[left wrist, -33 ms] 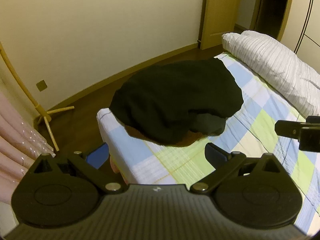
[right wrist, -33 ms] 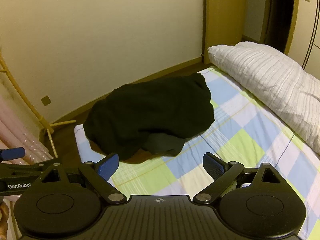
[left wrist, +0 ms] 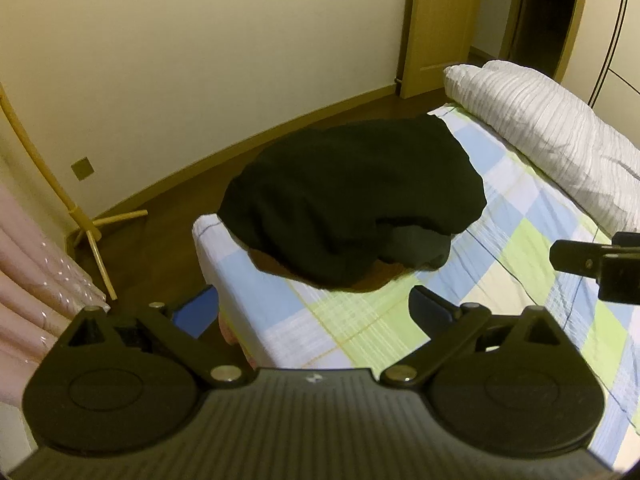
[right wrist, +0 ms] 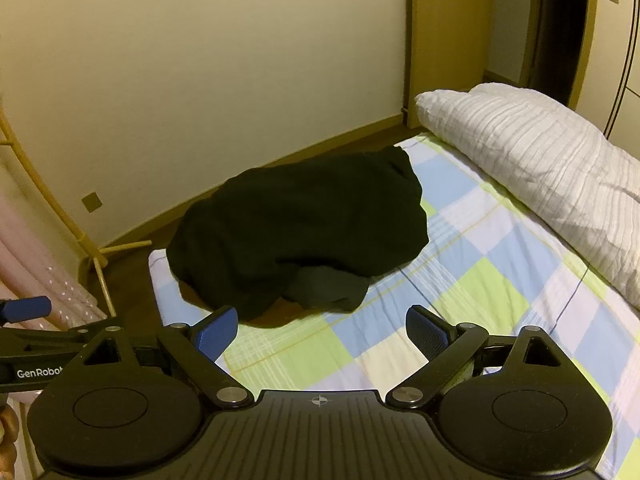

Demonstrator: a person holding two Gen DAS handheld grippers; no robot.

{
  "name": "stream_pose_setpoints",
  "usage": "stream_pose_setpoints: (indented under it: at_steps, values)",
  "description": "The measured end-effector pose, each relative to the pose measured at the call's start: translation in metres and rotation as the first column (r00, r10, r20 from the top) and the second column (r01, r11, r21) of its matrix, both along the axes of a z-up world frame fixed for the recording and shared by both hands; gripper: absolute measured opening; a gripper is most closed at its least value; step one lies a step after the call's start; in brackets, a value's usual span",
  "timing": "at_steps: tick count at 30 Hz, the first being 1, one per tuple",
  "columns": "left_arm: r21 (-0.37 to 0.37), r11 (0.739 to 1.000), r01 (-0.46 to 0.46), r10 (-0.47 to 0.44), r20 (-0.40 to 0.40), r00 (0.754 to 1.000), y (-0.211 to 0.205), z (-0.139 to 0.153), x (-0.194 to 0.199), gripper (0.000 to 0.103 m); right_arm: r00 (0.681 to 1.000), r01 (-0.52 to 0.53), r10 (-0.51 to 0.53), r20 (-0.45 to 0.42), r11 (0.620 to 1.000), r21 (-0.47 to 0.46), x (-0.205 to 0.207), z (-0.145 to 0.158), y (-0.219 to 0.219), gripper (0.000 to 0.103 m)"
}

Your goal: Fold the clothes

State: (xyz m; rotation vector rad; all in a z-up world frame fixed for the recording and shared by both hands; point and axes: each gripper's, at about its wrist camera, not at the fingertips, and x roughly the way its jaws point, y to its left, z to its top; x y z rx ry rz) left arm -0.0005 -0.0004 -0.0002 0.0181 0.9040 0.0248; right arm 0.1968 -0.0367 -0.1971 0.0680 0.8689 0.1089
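I found the task at its very start. The black garment lay in a loose, rumpled heap at the far left corner of the bed, its far edge running along the bed's side toward the wall. A darker fold bulged out beneath its near edge, and I saw no crease, no squared outline, nothing that read as a completed fold. Whether it was a shirt, a sweater or trousers I could not tell from the heap.

My left gripper hung over the near left corner of the bed with its jaws spread wide and nothing between them, well short of the cloth. My right gripper stood likewise, jaws spread and empty, over the checked sheet just short of the garment's near edge. Neither touched the fabric.

A white striped duvet lay bunched along the right side of the bed, apart from the garment.

In my judgement everything remained to be done: the heap had to be picked up, spread flat on the sheet, its shape identified, and only then folded.
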Motion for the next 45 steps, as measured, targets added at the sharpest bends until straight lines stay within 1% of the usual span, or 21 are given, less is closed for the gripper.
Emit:
stream_pose_setpoints:
  at_steps: [4, 9, 11, 16, 41, 45]
  values:
    - [-0.031, 1.0, 0.005, -0.005, 0.013, 1.0, 0.002, -0.001, -0.005, 0.098, 1.0, 0.0, 0.0, -0.007, 1.0, -0.001, 0.001, 0.0, 0.001, 0.094]
    - [-0.018, 1.0, 0.009, -0.009, -0.002, 1.0, -0.001, -0.007, -0.006, 0.098, 1.0, -0.003, 0.003, -0.007, 1.0, -0.002, -0.001, -0.001, -0.005, 0.094]
    - [-0.032, 0.999, 0.003, -0.004, -0.017, 1.0, 0.001, -0.008, -0.002, 0.098, 1.0, -0.005, 0.005, -0.005, 1.0, -0.001, -0.003, -0.003, -0.007, 0.094]
    - [-0.038, 0.999, 0.002, -0.003, -0.023, 1.0, 0.003, -0.004, -0.001, 0.098, 1.0, -0.004, 0.004, -0.002, 1.0, 0.0, -0.002, -0.003, -0.003, 0.094]
    - [-0.022, 1.0, 0.018, -0.018, -0.028, 0.999, -0.004, -0.009, -0.007, 0.098, 1.0, 0.005, -0.005, -0.005, 1.0, 0.005, -0.006, -0.006, -0.008, 0.094]
    - [-0.025, 1.0, 0.009, -0.01, -0.033, 0.999, -0.004, -0.01, -0.008, 0.098, 1.0, 0.001, -0.001, -0.011, 1.0, 0.002, -0.007, -0.007, -0.01, 0.094]
